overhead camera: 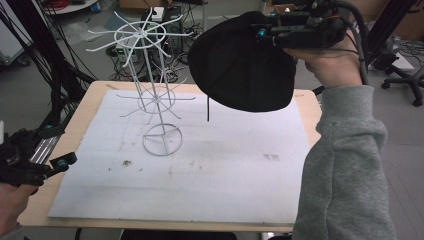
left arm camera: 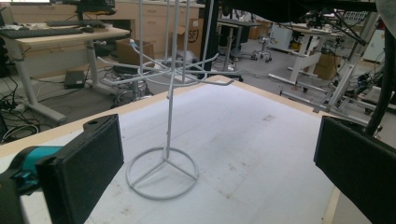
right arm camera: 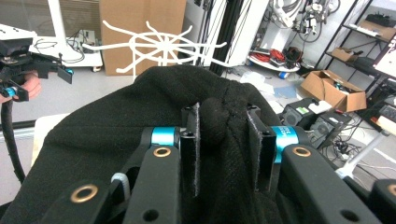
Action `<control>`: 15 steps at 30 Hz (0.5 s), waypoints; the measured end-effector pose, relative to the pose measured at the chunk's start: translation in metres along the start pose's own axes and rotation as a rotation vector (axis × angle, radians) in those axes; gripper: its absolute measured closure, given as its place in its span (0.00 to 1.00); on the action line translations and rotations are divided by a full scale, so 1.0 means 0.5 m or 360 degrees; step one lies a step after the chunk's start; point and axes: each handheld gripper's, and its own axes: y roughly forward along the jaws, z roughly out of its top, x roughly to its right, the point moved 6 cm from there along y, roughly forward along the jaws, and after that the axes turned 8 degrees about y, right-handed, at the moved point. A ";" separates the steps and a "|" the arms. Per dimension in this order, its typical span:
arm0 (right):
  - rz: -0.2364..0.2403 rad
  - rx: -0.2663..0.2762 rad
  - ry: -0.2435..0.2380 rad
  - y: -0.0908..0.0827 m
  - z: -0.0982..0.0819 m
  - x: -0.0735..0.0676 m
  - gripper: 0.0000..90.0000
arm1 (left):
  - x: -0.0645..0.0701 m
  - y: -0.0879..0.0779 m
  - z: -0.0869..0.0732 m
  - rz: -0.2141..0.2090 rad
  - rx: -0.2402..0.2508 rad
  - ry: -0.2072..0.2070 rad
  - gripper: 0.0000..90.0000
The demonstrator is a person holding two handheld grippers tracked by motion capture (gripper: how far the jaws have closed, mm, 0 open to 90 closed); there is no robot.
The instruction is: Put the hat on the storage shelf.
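A white wire rack (overhead camera: 159, 100) stands on a ring base on the white board (overhead camera: 225, 170), with spoked hook wheels at two heights. My right gripper (overhead camera: 261, 32) is held high to the right of the rack's top wheel, shut on a black fabric hat (overhead camera: 240, 67) that hangs beneath it. In the right gripper view a bunched fold of the hat (right arm camera: 116, 116) sits pinched in the right gripper (right arm camera: 227, 140), with the rack (right arm camera: 159, 46) beyond. My left gripper (overhead camera: 54, 147) rests open at the table's left edge. The left gripper (left arm camera: 224, 158) faces the rack (left arm camera: 168, 121).
The board covers most of a wooden table (overhead camera: 80, 115). A thin black cord (overhead camera: 208, 109) dangles from the hat over the board. Cables, boxes, desks and an office chair (overhead camera: 405, 75) crowd the floor around the table.
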 end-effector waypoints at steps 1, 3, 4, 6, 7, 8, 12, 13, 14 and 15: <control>0.0005 -0.0004 0.0004 -0.003 0.004 0.000 0.79 | 0.000 0.000 0.000 0.0000 -0.0003 0.0000 0.02; -0.0003 -0.0012 -0.0006 -0.011 0.013 0.003 0.79 | -0.002 -0.001 -0.001 -0.0001 -0.0001 -0.0001 0.02; -0.0003 -0.0005 -0.0016 -0.015 0.018 0.005 0.80 | -0.003 0.000 -0.001 0.0005 -0.0001 -0.0004 0.02; -0.0012 0.0000 -0.0013 -0.025 0.027 0.009 0.79 | -0.004 0.001 -0.003 0.0005 -0.0004 -0.0009 0.02; -0.0015 0.0012 -0.0008 -0.029 0.031 0.011 0.79 | -0.005 0.001 -0.004 0.0001 -0.0006 -0.0010 0.02; -0.0012 0.0019 0.0005 -0.033 0.035 0.011 0.79 | -0.005 0.002 -0.005 0.0003 -0.0010 -0.0012 0.02; -0.0026 0.0024 -0.0001 -0.038 0.044 0.014 0.79 | -0.006 0.003 -0.006 0.0000 -0.0010 -0.0013 0.02; -0.0028 0.0023 -0.0005 -0.037 0.046 0.015 0.79 | -0.006 0.003 -0.006 0.0001 -0.0011 -0.0013 0.02; -0.0028 0.0023 -0.0008 -0.035 0.049 0.015 0.79 | -0.006 0.003 -0.005 -0.0002 -0.0009 -0.0014 0.02; -0.0031 0.0022 -0.0010 -0.034 0.052 0.015 0.79 | -0.007 0.002 -0.006 0.0000 -0.0010 -0.0015 0.02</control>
